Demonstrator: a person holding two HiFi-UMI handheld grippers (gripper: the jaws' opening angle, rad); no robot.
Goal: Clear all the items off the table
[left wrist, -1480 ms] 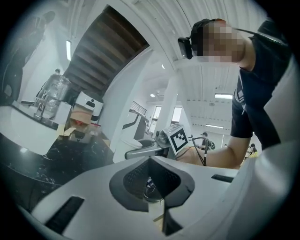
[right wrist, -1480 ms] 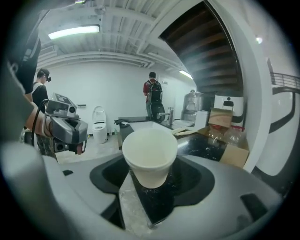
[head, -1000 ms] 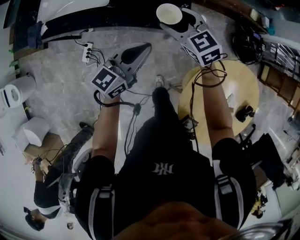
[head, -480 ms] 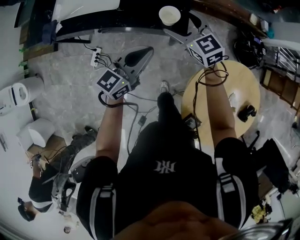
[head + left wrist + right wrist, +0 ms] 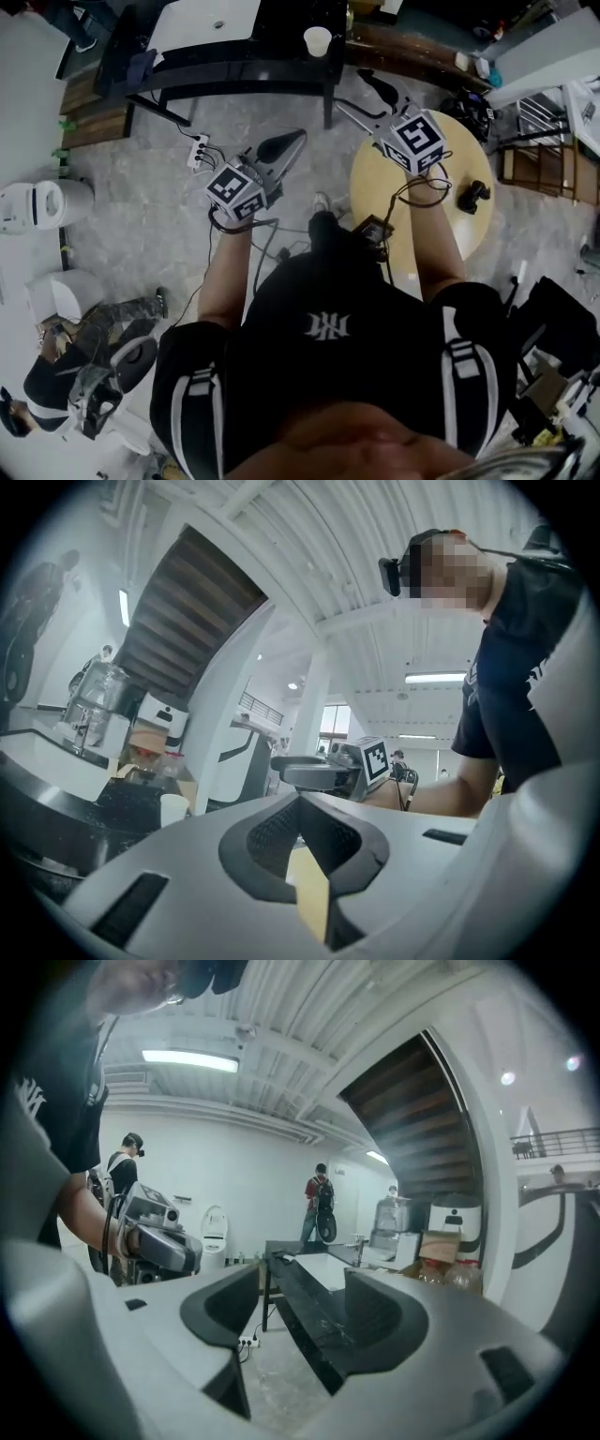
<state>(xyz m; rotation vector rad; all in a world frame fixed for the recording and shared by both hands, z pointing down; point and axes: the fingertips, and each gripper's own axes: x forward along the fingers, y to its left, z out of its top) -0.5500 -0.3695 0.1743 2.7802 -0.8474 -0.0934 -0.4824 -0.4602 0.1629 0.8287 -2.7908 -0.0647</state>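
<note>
The right tool [image 5: 366,99] is held out level in front of the person, with its two jaws spread and nothing between them. The jaws have just been closing a little. Through the gap, the right gripper view shows only an edge of the black bench [image 5: 281,42] and the grey floor [image 5: 141,187].

The paper cup [image 5: 318,40] stands upright on that black bench, near its right end. It is straight ahead of the right tool and slightly to its left, well apart from it and not touched by either jaw. A white board [image 5: 202,21] lies on the same bench, to the left of the cup.

The left tool [image 5: 292,141] is held beside the right one and a little lower in the head view. Its jaws are pressed together at the tips and pinch nothing. The cup lies ahead of it and slightly to its right in the head view. In the left gripper view the cup shows to the left of the jaws, standing on the dark bench top.

Under the right hand is the round wooden bench [image 5: 478,155], and the tool's marker cube is above its near left rim. A small black object [image 5: 473,195] sits on this bench, to the right of the right wrist and apart from both tools.

A power strip [image 5: 198,150] with cables lies on the floor to the left of the left tool.
</note>
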